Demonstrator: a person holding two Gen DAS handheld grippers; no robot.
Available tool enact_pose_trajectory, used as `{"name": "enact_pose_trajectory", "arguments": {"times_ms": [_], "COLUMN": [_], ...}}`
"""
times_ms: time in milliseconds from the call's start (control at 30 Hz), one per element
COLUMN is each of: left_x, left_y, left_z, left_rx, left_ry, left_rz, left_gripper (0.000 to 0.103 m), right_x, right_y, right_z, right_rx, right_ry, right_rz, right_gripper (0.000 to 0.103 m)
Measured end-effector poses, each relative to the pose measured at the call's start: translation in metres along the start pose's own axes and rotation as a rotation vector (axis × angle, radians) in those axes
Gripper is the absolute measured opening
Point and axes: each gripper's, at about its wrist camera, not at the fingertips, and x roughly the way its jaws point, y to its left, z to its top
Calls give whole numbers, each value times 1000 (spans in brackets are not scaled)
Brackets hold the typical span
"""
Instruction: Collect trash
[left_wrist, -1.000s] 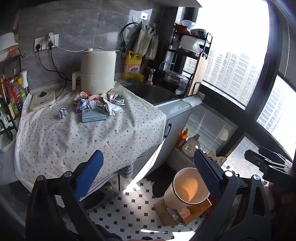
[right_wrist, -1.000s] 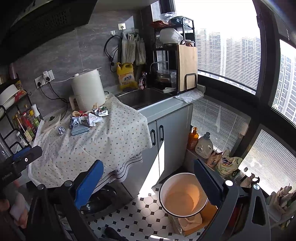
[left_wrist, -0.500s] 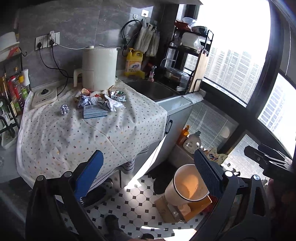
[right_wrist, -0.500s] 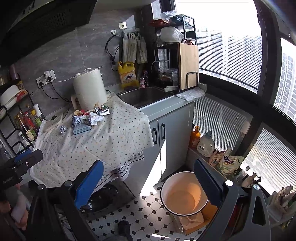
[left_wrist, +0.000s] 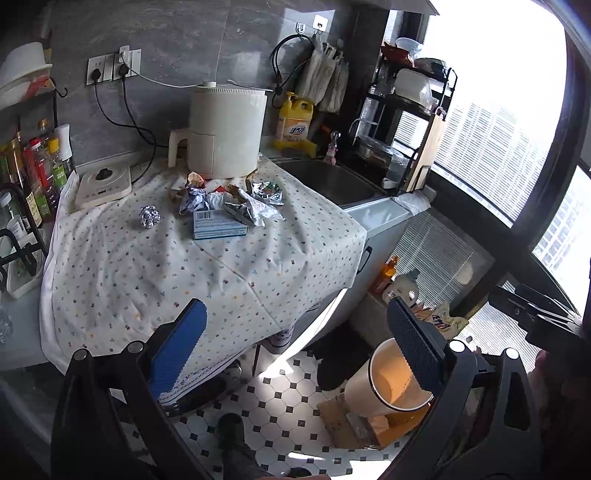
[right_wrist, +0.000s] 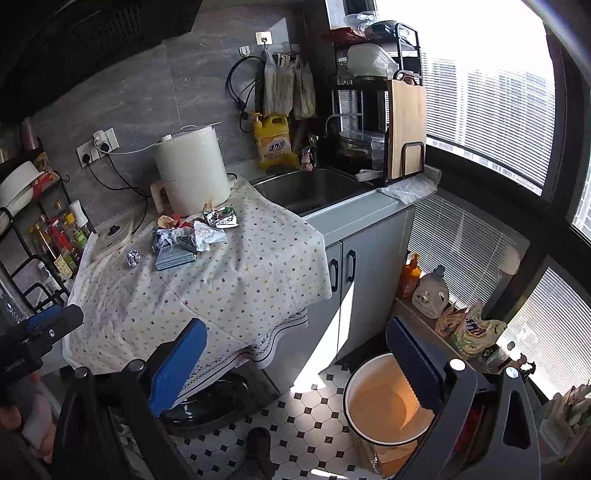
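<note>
Trash lies in a pile on the flowered tablecloth (left_wrist: 221, 273): crumpled wrappers (left_wrist: 236, 201), a flat blue box (left_wrist: 218, 224) and a foil ball (left_wrist: 149, 217). The pile also shows in the right wrist view (right_wrist: 192, 234), with the foil ball (right_wrist: 133, 257) to its left. A white bin with an orange inside (right_wrist: 384, 402) stands on the floor at the right; it also shows in the left wrist view (left_wrist: 391, 380). My left gripper (left_wrist: 299, 350) is open and empty, well short of the pile. My right gripper (right_wrist: 295, 365) is open and empty, above the floor.
A white air fryer (left_wrist: 225, 133) stands behind the trash. A sink (right_wrist: 314, 188) lies right of the cloth, with a dish rack and cutting board (right_wrist: 406, 129) beyond. Bottles (left_wrist: 33, 173) crowd a rack at the left. Detergent bottles (right_wrist: 430, 291) line the window ledge.
Both grippers have moved closer to the table; the trash pile looks larger in both views. Both stay open and empty.
</note>
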Motion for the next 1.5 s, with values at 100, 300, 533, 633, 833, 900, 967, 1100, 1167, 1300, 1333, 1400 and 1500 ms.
{"name": "enact_pose_trajectory", "arguments": {"times_ms": [100,300,533,633,833,900,967,1100,1167,1300,1333,1400,1500], "left_x": [11,38,80,93,124,134,143,166,179,211,220,236,258], "left_y": [18,62,119,141,182,194,206,227,238,257,261,268,277], "left_z": [19,55,89,97,112,116,118,121,123,124,124,123,120], "left_rx": [-24,-64,-114,-124,-152,-155,-157,-144,-144,-136,-134,-128,-136], "left_ry": [-14,-52,-59,-62,-38,-27,-13,18,40,90,106,132,175], "left_rz": [-17,-18,-14,-12,-7,-4,-3,9,6,7,5,3,5], "left_gripper": [97,97,97,97,94,91,88,84,81,75,73,70,66], "right_x": [16,51,101,122,162,174,188,214,226,247,252,263,278], "right_y": [15,49,84,100,132,141,150,167,175,187,188,190,190], "right_z": [19,58,88,96,112,116,121,126,127,128,127,124,121], "right_rx": [-8,-36,-39,-46,-55,-55,-54,-44,-37,-32,-27,-19,-9], "right_ry": [4,-6,23,32,51,56,67,94,107,131,142,170,218], "right_rz": [2,-6,45,57,76,83,94,121,136,142,145,145,145], "right_gripper": [95,95,95,95,95,95,91,83,78,73,70,65,55]}}
